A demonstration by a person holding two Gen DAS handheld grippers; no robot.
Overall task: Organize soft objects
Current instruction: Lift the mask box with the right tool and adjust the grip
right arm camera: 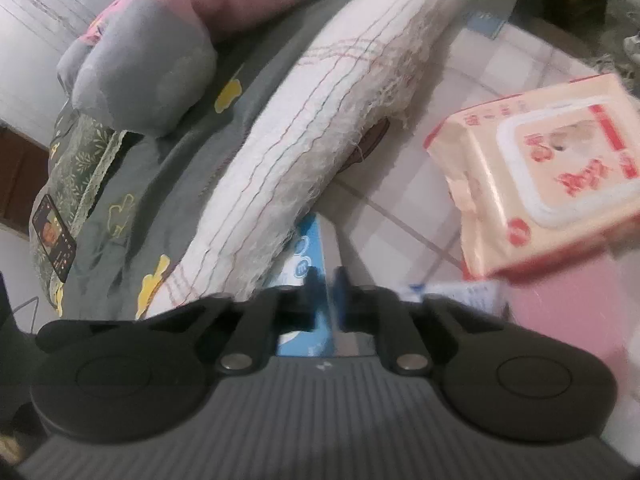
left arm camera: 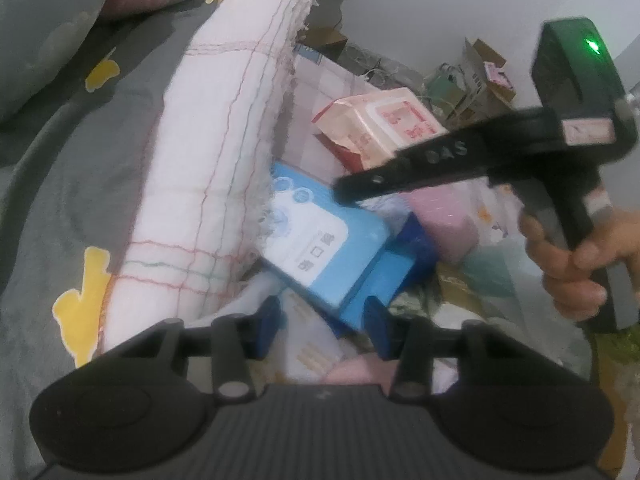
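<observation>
A blue wipes pack (left arm camera: 320,248) lies beside the white plaid blanket roll (left arm camera: 208,168). My left gripper (left arm camera: 322,326) is open, its blue fingertips just short of the pack's near edge. My right gripper (right arm camera: 323,284) is shut on the blue pack's edge (right arm camera: 316,248); in the left wrist view its black fingers (left arm camera: 400,168) reach over the pack from the right. A peach and red wipes pack (left arm camera: 376,128) lies behind, also in the right wrist view (right arm camera: 548,172). A pink soft pack (left arm camera: 444,216) sits to the right.
A grey bedspread with yellow clouds (left arm camera: 80,184) lies left, with grey and pink pillows (right arm camera: 152,60) at its head. A phone (right arm camera: 54,236) lies on a green cloth. Cardboard boxes (left arm camera: 476,76) clutter the far wall. Pink checked sheet (right arm camera: 460,92) underlies the packs.
</observation>
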